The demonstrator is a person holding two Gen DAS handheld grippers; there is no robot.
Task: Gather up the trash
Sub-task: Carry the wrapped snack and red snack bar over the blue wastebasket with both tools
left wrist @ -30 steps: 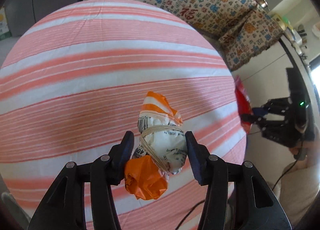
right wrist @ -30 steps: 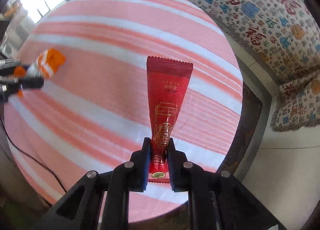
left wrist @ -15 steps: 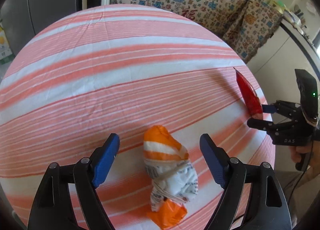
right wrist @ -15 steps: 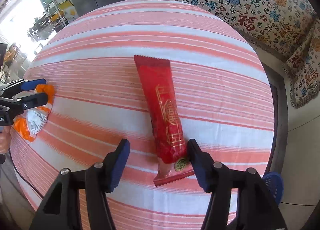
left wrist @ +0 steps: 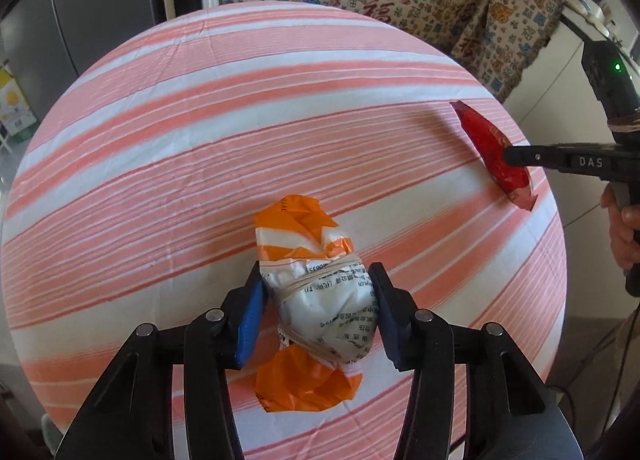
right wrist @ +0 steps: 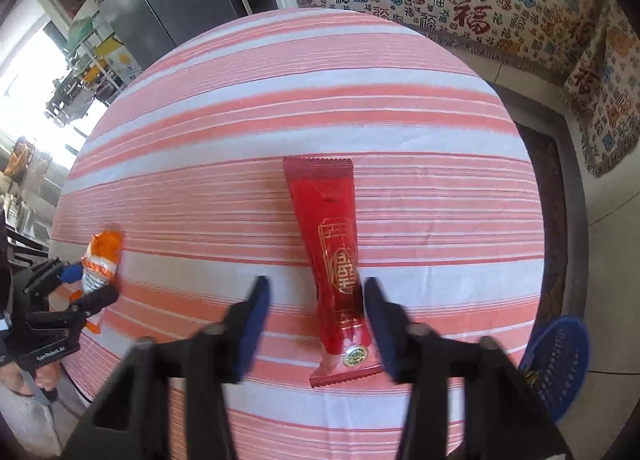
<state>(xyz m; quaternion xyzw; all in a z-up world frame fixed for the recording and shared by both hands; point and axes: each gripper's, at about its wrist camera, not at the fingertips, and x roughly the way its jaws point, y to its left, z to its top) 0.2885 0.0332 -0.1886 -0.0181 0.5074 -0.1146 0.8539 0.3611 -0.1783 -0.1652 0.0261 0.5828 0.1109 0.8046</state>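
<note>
A round worktop (left wrist: 240, 108) in pink-and-white striped cloth carries two pieces of trash, well apart, each lying flat where tongs can straddle it.

The left tongs (left wrist: 316, 312) point steeply down over a crumpled orange-and-white bundle (left wrist: 316, 288) tied with string. Their jaws are closing, and the blue pads already sit against its sides, so it looks gripped, probably ready to lift.

The right tongs (right wrist: 316, 320) straddle the near end of a red wrapper (right wrist: 332, 260). Motion blur shows the jaws snapping inward; in this view they stand apart, one pad at the wrapper's edge, not yet pinching.

A blue basket (right wrist: 560, 364) stands on the floor beside the worktop, likely for the trash.
</note>
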